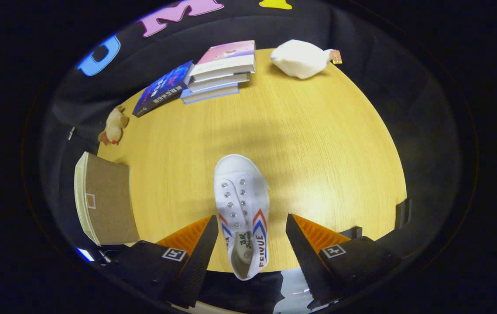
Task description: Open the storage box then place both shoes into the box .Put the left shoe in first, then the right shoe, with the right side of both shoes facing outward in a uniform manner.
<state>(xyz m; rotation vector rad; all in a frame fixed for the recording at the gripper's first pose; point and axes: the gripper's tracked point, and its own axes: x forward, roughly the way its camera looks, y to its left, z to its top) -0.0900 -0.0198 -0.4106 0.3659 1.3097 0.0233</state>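
Open jaws flank white shoe, its side lettering partly legible.

Staged recording booth rather than a lived-in room: a round wooden table enclosed by black cloth walls, dressed with stacked books, a white plush toy and a small stuffed animal.

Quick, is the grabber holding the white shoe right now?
Gripper: jaws open, one on each side of the white shoe, not pressing on it. Holding nothing.
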